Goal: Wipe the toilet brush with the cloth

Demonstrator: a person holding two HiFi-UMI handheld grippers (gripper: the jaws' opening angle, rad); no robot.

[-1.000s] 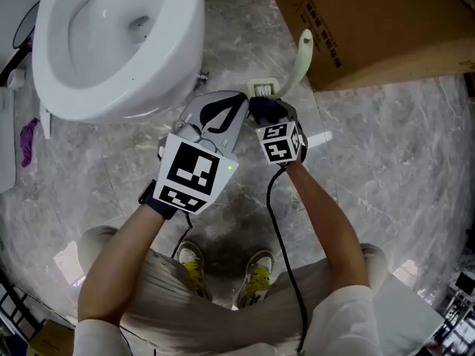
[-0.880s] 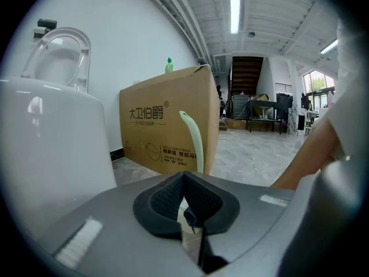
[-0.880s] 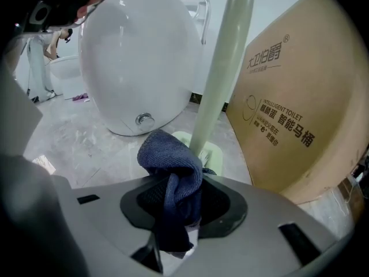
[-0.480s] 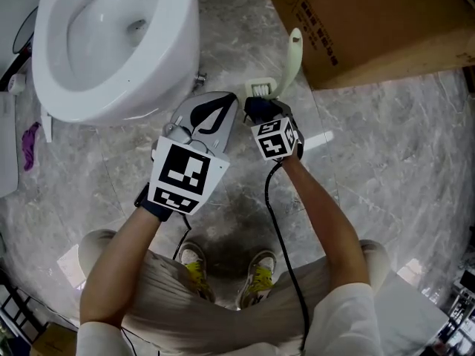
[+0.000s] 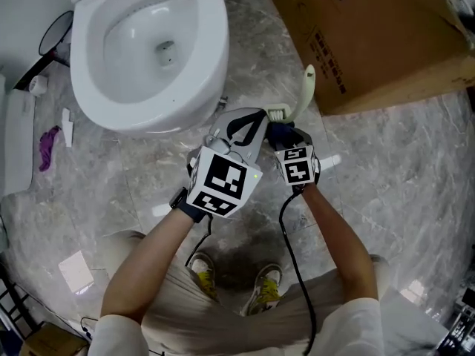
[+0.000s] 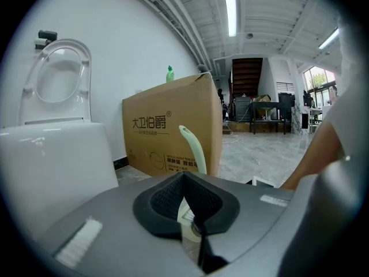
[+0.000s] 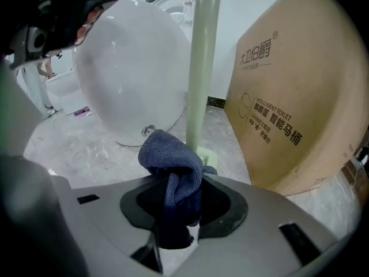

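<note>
Upright, toilet brush (image 5: 306, 87) stands on marble floor (image 5: 386, 169), toilet (image 5: 208, 73) to its left, cardboard box (image 5: 386, 43) to its right. Bunched blue cloth (image 7: 173, 160) sits right by the handle's lower end, clamped in right hand-held gripper (image 7: 173, 203). Left hand-held gripper (image 6: 190, 218) jaws are pinched on the brush's pale base.

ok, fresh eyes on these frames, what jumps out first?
The dark blue cloth bunched in the right gripper, right in front of the upright pale green toilet brush, whose foot is pinched by the left gripper. Around them in the head view: a white toilet bowl upper left and a big brown cardboard box upper right.
</note>
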